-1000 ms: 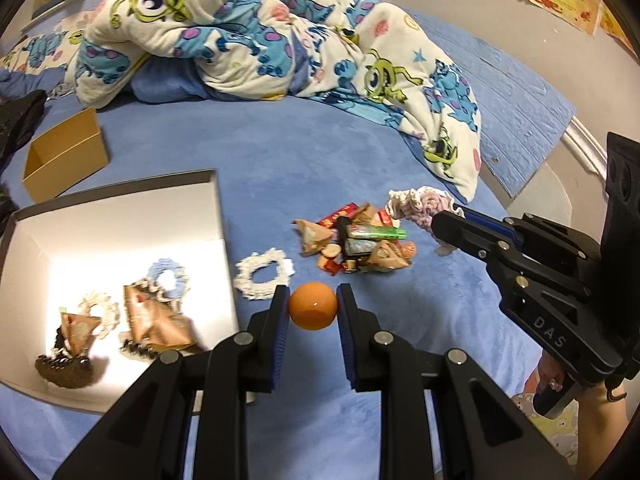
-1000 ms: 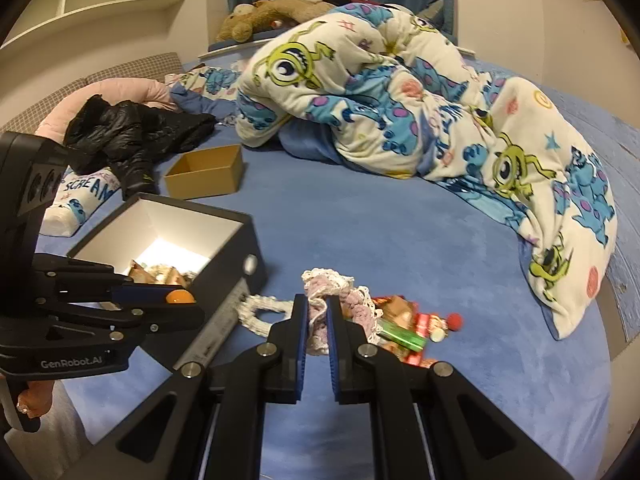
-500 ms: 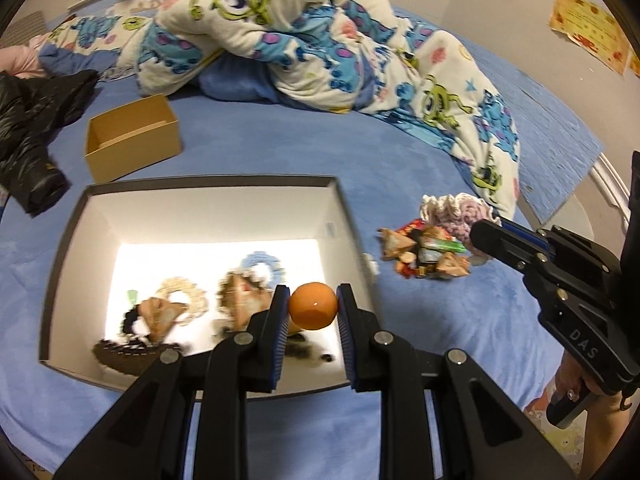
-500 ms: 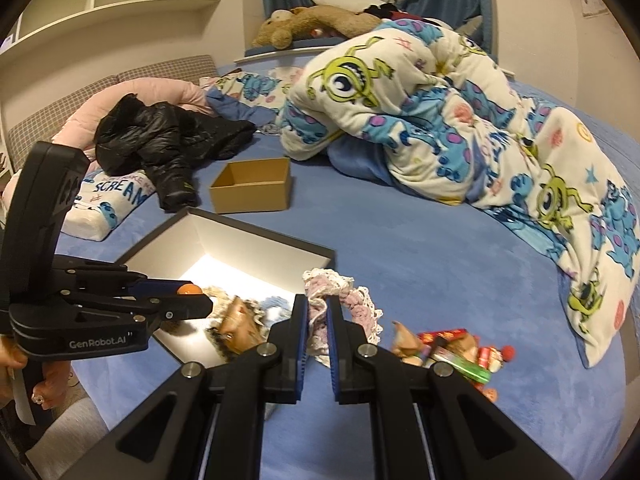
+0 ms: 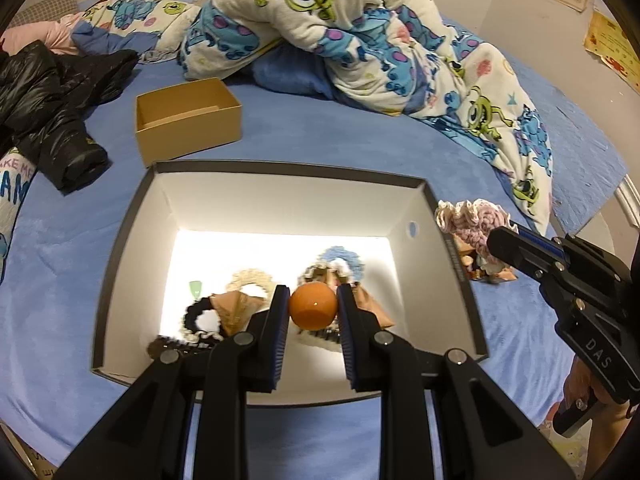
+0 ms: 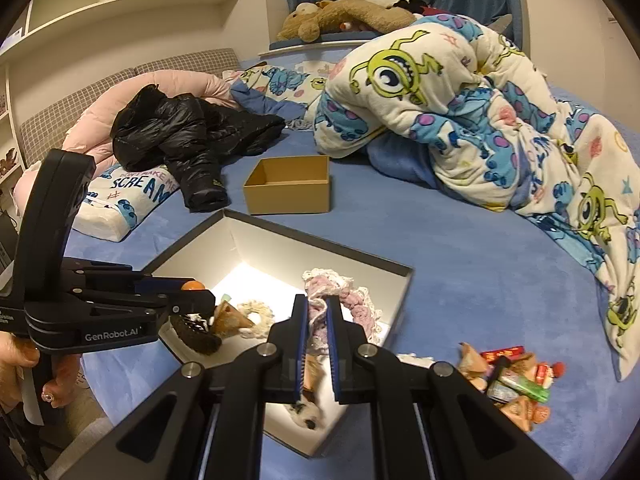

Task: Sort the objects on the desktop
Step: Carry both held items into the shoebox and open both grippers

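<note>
My left gripper (image 5: 313,306) is shut on a small orange ball (image 5: 313,307) and holds it above the open dark-rimmed box (image 5: 280,170) with a white inside. Several scrunchies and brown wrapped snacks lie in the box. My right gripper (image 6: 317,312) is shut on a pink and cream crocheted scrunchie (image 6: 352,300) above the box's near right part (image 6: 400,304). The left gripper (image 6: 192,300) with the ball (image 6: 190,286) shows at the left of the right wrist view. The right gripper (image 5: 496,242) with the scrunchie (image 5: 472,220) shows just right of the box.
A pile of snack packets (image 6: 512,376) lies on the blue bed cover right of the box. An empty tan cardboard box (image 5: 188,120) stands behind it. A black jacket (image 6: 188,136), a pillow (image 6: 120,204) and a monster-print blanket (image 5: 360,36) lie further back.
Both grippers have moved left from the snack pile to over the box, each keeping its hold: the ball in the left, the scrunchie in the right.
</note>
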{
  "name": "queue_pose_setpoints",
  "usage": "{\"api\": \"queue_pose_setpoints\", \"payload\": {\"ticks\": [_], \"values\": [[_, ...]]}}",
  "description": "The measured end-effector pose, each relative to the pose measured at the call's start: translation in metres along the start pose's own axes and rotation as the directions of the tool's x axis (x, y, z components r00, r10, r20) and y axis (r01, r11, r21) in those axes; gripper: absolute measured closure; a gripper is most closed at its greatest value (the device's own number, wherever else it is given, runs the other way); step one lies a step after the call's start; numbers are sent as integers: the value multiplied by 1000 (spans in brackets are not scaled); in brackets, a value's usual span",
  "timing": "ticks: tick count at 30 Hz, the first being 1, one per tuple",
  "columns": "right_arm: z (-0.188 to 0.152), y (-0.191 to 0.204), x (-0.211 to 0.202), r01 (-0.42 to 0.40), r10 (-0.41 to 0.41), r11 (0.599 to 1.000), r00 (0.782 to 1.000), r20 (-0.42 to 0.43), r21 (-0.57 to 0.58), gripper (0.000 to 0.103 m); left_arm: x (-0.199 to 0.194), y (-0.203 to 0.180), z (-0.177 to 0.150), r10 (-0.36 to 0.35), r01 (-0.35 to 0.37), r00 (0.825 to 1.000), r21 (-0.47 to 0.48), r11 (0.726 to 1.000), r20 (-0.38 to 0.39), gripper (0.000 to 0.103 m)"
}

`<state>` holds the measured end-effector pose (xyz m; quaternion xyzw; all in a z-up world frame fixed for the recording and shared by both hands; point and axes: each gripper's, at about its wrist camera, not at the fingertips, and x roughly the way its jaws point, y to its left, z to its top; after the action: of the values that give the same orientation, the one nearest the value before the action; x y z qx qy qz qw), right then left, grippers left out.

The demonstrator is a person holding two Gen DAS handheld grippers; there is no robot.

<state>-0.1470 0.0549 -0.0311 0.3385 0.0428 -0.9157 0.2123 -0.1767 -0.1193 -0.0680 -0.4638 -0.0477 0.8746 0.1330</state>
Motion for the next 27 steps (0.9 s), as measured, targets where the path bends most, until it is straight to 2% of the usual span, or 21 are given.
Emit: {"api": "queue_pose_setpoints", "payload": {"ticks": [6, 14, 27], "values": [[1, 22, 27, -19, 19, 1000, 999, -27, -5, 94, 9, 23, -2, 21, -21, 1000, -10, 1000, -12, 79], [-7, 31, 58, -26, 27, 1000, 997, -72, 15, 94, 28, 44, -5, 32, -33, 999, -18, 999, -39, 79], [-16, 39, 89, -19, 20, 1000, 991, -132, 6, 92, 48, 59, -7, 56, -59, 996, -31, 998, -74, 79]]}}
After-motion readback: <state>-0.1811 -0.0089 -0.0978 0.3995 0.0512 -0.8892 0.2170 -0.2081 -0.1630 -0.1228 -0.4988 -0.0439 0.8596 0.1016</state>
